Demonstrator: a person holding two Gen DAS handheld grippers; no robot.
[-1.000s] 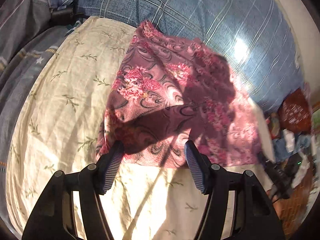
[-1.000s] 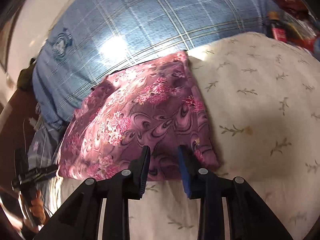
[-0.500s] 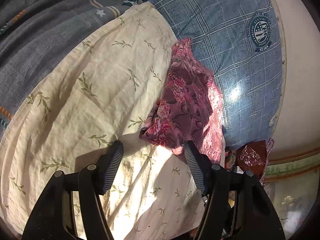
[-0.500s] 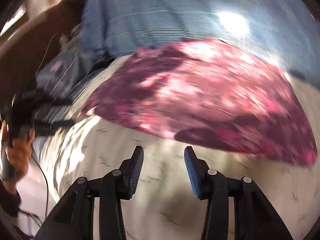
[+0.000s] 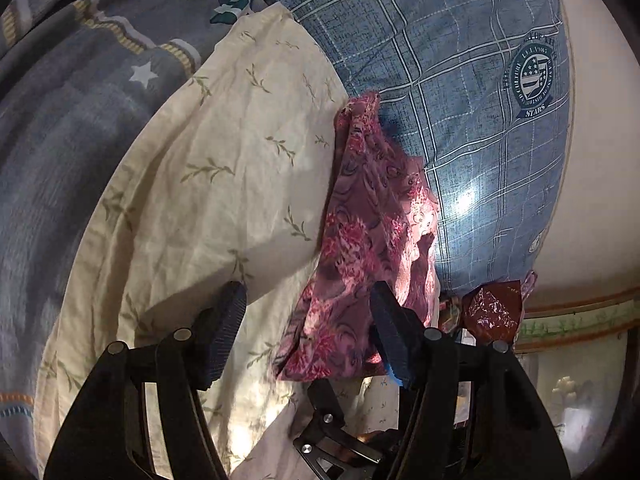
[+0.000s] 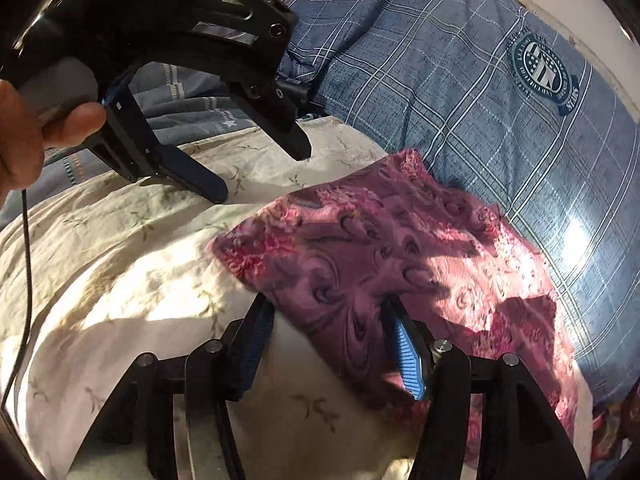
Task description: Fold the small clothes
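A folded pink and maroon floral cloth (image 6: pixel 404 264) lies on a cream leaf-print sheet (image 6: pixel 132 264), its far edge against a blue plaid pillow (image 6: pixel 460 92). It also shows in the left wrist view (image 5: pixel 360 248). My right gripper (image 6: pixel 328 344) is open, its jaws straddling the cloth's near corner, nothing held. My left gripper (image 5: pixel 306 330) is open and empty, above the sheet beside the cloth's edge. In the right wrist view my left gripper (image 6: pixel 264 176) hovers over the sheet, left of the cloth.
A grey-blue striped blanket with stars (image 5: pixel 72 120) lies to the left of the sheet. A dark red foil packet (image 5: pixel 494 312) and clutter sit past the bed's right edge, by a cream wall (image 5: pixel 592 160). A cable (image 6: pixel 24 264) hangs from the left hand.
Both grippers have swung round the cloth. The left one moved off the cloth to its side. The right one opened wider and now sits at the cloth's corner.
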